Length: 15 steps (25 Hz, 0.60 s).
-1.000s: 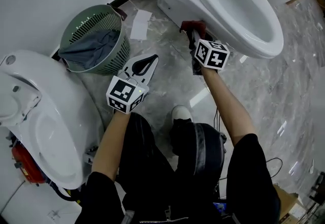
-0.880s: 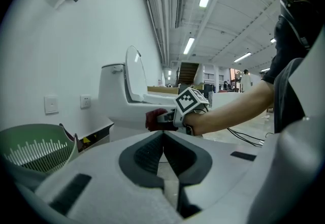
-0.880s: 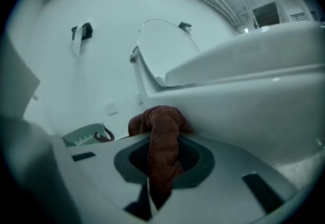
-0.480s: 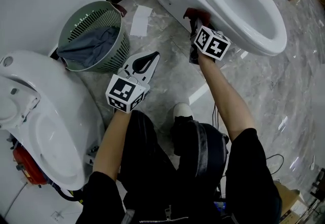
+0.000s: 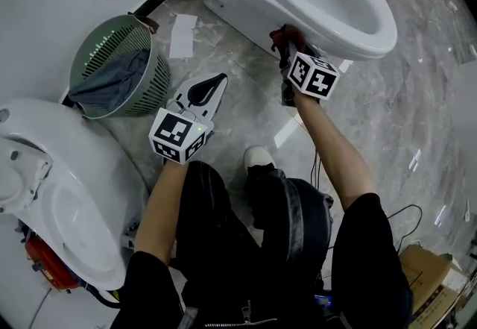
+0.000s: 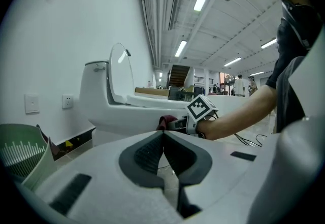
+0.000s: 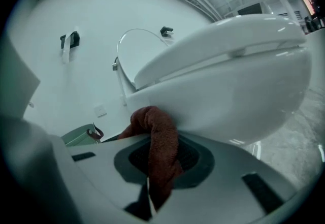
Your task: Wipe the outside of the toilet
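The white toilet (image 5: 246,3) stands at the top of the head view with its seat down and lid raised. My right gripper (image 5: 285,48) is shut on a dark red cloth (image 5: 287,36) and presses it against the bowl's outer side under the rim. In the right gripper view the red cloth (image 7: 157,139) hangs between the jaws and touches the toilet bowl (image 7: 233,96). My left gripper (image 5: 207,89) is shut and holds nothing, hovering over the floor left of the right one. The left gripper (image 6: 162,141) view shows its pads meeting, with the toilet (image 6: 111,111) beyond.
A green slatted basket (image 5: 112,66) with a grey cloth inside stands at the left by the wall. A second white toilet (image 5: 67,193) fills the lower left. A sheet of paper (image 5: 181,33) lies on the marble floor. My legs and a shoe (image 5: 257,160) are below the grippers.
My right gripper has slid the red cloth along the bowl's underside toward its front. The left gripper has stayed roughly where it was; the head view has shifted.
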Tool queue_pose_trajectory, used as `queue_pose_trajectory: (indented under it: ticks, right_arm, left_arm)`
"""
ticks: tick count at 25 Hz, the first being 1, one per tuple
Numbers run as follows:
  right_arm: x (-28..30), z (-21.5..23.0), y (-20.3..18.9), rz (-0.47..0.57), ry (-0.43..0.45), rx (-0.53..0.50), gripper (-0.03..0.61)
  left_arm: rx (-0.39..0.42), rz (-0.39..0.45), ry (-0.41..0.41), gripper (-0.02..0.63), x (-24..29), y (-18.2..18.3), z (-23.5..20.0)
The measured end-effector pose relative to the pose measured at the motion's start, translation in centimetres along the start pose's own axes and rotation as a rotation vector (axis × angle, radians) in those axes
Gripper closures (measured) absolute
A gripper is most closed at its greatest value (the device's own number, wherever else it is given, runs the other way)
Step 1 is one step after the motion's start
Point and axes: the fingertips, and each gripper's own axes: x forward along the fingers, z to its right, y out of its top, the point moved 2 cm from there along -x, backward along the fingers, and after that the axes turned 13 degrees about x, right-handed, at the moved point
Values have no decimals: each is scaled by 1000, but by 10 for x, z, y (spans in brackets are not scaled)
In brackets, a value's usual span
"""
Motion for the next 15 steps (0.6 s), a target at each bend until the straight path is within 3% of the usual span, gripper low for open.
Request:
queue_pose_trajectory:
  ticks: [8, 15]
  right_arm:
    - [-56, 64, 11, 15, -36, 6, 529]
    - [-91, 123, 25, 46, -117, 79, 529]
  left_arm:
    - [5, 5, -58, 612, 23, 6, 20]
    - [5, 11, -91, 612, 41, 10, 27]
